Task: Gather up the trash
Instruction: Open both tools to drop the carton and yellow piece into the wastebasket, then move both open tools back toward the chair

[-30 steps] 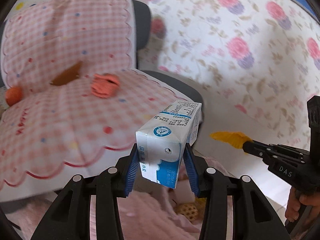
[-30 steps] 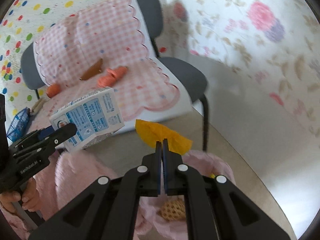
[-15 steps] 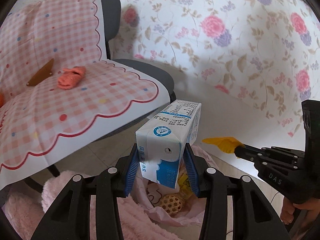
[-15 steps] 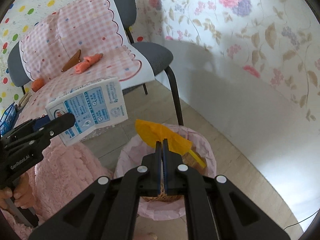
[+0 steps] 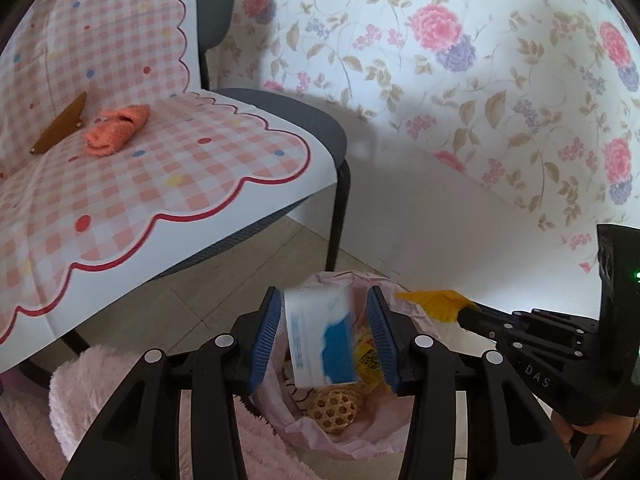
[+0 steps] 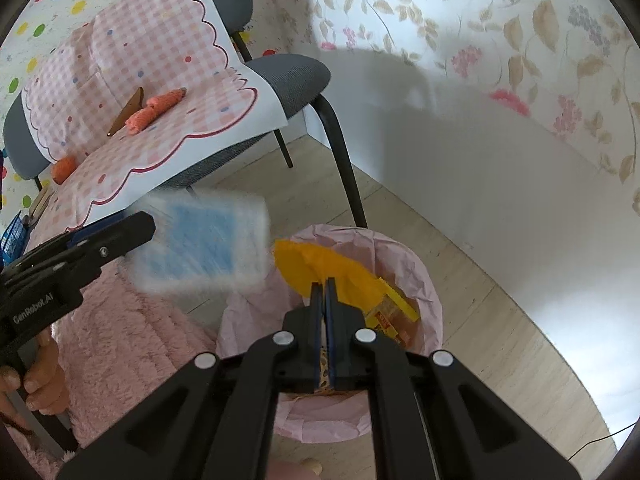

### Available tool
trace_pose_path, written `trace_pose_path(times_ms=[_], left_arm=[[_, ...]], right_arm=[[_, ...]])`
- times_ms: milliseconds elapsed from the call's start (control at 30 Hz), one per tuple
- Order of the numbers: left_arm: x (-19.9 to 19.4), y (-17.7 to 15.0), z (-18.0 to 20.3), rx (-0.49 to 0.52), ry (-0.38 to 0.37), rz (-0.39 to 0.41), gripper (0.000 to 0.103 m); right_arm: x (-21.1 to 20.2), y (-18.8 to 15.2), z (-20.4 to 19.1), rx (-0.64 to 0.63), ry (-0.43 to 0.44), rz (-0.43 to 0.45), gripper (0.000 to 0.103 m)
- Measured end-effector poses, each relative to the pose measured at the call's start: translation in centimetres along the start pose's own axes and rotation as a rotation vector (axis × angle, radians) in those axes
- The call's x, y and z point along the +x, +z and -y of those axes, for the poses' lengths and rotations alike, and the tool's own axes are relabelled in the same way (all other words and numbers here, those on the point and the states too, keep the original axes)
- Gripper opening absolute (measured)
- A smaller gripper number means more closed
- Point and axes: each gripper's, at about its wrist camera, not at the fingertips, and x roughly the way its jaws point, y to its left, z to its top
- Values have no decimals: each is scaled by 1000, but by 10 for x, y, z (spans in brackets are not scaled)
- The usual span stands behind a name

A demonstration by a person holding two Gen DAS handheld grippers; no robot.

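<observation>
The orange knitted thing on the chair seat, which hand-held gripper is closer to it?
Left. The left hand-held gripper is on the chair's side of the bin; the right hand-held gripper is farther from the orange knitted thing, over the bin.

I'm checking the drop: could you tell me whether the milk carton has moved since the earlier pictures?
Yes. The milk carton has slipped down between the left gripper pads, toward the pink-lined bin below.
</observation>
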Motion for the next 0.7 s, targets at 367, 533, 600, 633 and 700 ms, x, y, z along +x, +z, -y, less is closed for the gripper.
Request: trace_pose_path(times_ms=[367, 533, 600, 633, 700], left_arm=[[-28, 6, -15, -27, 71, 74, 59], [-51, 8, -32, -50, 119, 99, 60], [-60, 9, -39, -62, 134, 110, 60], [-64, 10, -42, -67, 141, 113, 60], [-74, 12, -48, -74, 154, 123, 62]], right_arm=[[-33, 15, 1, 9, -24, 100, 36], [-53, 28, -7, -5, -11, 160, 36], [-59, 34, -16, -18, 2, 178, 36], [-61, 36, -20, -26, 8, 184, 36], [-64, 40, -29, -42, 21, 198, 36]])
